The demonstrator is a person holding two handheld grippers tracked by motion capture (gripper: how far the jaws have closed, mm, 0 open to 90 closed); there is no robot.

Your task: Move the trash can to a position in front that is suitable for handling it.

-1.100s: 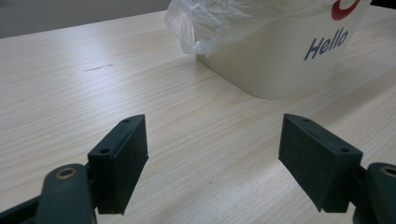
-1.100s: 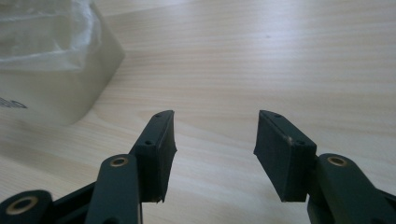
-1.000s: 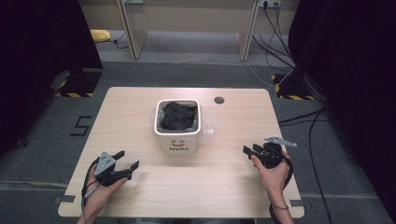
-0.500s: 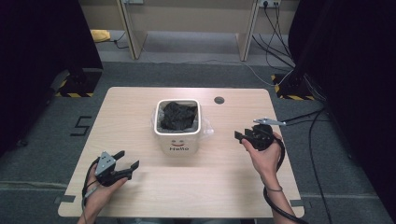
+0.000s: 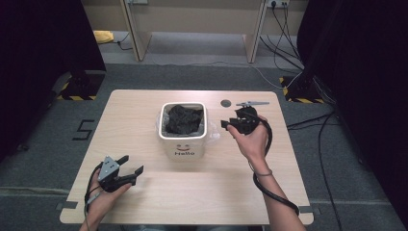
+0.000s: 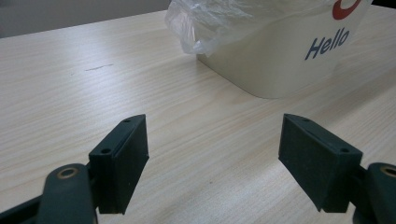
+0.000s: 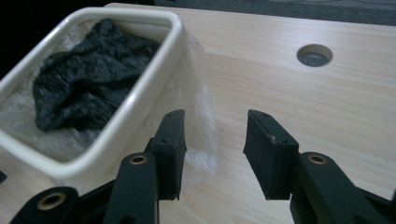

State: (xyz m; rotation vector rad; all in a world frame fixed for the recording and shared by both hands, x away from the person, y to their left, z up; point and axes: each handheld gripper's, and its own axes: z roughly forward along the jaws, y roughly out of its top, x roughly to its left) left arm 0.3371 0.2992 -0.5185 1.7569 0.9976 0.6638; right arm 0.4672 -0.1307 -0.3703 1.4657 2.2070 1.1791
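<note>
The person holds the right gripper [image 5: 239,124] just beside the right wall of the white bin [image 5: 183,142], its jaws spread and holding nothing. In the right gripper view the clear plastic liner [image 7: 201,116] hangs over the rim directly in front of these jaws. The step in hand looks like a reach for the liner edge; the next move probably calls for closing on this thin film without pushing the bin.

The left gripper [image 5: 126,173] rests near the left front of the table [image 5: 144,110], its jaws also wide apart and empty.

There is one bin, one liner, one dark cloth [image 5: 183,119] inside it, and two grippers.
</note>
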